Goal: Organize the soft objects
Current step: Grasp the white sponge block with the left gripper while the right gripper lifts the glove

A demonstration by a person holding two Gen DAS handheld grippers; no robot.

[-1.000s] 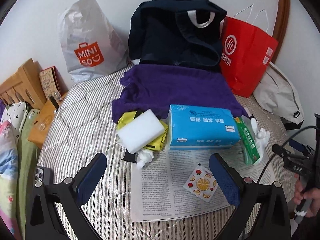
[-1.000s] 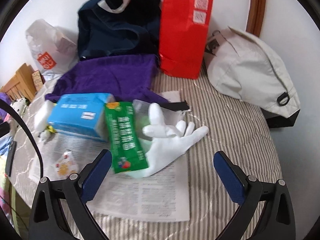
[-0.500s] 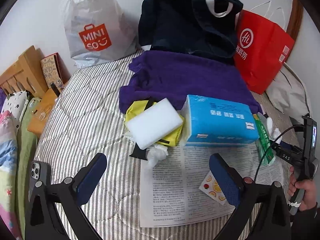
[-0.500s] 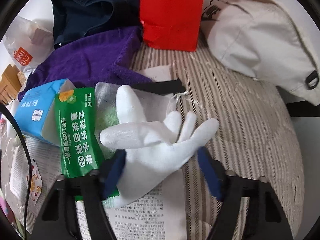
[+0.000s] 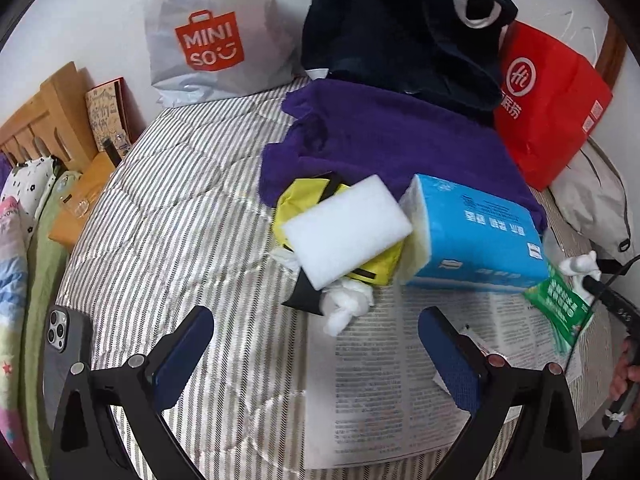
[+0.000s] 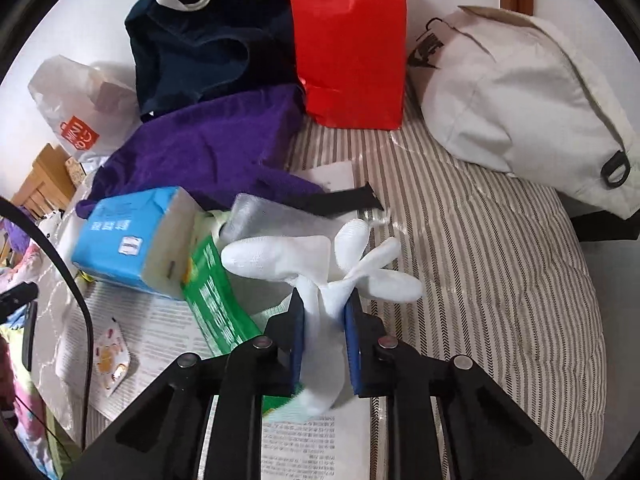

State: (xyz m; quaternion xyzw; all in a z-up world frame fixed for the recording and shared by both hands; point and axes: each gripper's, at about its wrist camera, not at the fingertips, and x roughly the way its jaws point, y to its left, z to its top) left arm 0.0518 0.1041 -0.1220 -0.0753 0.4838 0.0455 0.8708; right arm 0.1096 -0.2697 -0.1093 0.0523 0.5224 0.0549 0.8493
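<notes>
The left gripper [image 5: 312,344] hangs spread and empty over the striped quilt [image 5: 180,216], short of the white sponge [image 5: 346,230]. Rightward, the right gripper [image 6: 323,322] is closing, pinching the white glove [image 6: 320,268] beside the blue tissue pack [image 6: 132,236].

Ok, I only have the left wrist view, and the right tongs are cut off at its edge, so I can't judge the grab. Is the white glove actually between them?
Observer: Yes. The right tongs are closing, with the white glove bunched between the pads at its palm.
Operator: Is the green packet caught too?
Observer: No. The green packet lies just left of the left pad, outside the pinch.
Operator: Anything beyond the glove?
Observer: A black strap lies just behind it.
</notes>
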